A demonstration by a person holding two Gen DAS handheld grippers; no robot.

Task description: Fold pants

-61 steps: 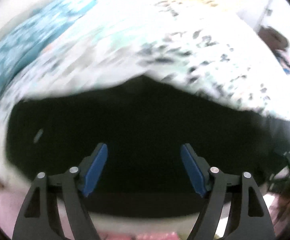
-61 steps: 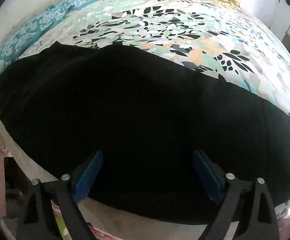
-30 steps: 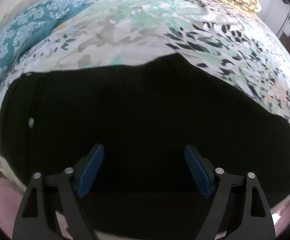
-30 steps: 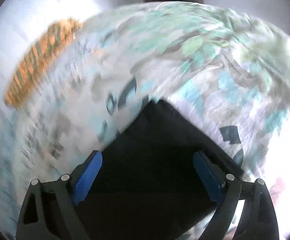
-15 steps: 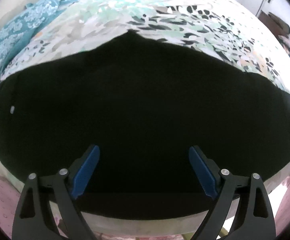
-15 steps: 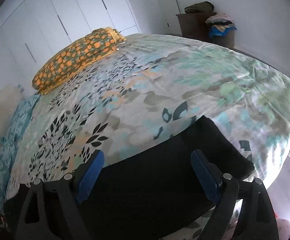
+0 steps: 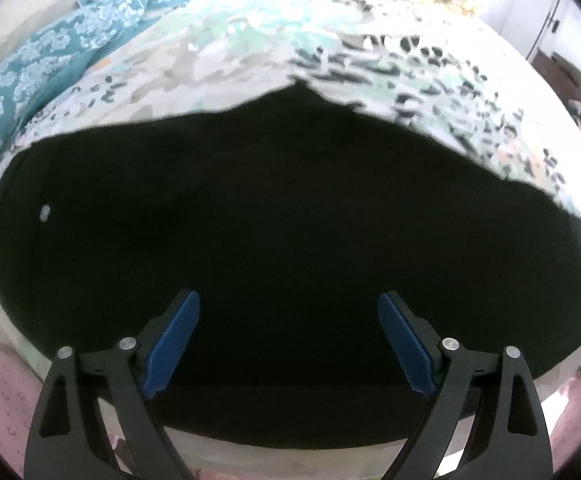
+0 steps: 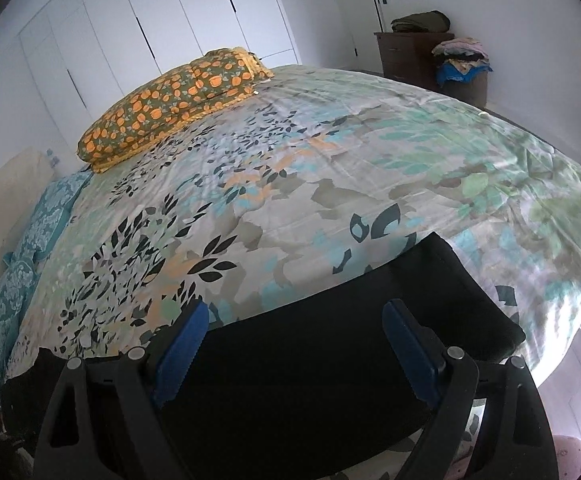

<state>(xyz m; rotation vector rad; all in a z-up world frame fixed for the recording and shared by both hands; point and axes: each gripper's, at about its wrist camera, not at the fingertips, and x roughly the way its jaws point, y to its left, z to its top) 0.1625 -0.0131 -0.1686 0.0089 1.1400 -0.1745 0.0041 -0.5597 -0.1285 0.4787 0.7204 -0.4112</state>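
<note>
Black pants (image 7: 274,216) lie flat along the near edge of a bed with a leaf-print sheet (image 7: 218,44). In the left wrist view they fill the middle of the picture, with a small pale tag (image 7: 44,212) near their left end. My left gripper (image 7: 288,316) hovers over them, open, blue pads wide apart and nothing between. In the right wrist view the pants (image 8: 410,312) end in a squared-off leg end at the right, close to the bed's corner. My right gripper (image 8: 294,332) is open above that end, holding nothing.
An orange-patterned pillow (image 8: 174,100) lies at the far side of the bed, teal pillows (image 8: 30,248) along the left. A dark dresser (image 8: 414,56) and a laundry basket (image 8: 464,76) stand by the far wall. White wardrobe doors (image 8: 170,20) are behind.
The right wrist view went from a blurred swing to a steady look across the bed over the pants' leg end. The left gripper's pads spread a little wider; its view shifted slightly.
</note>
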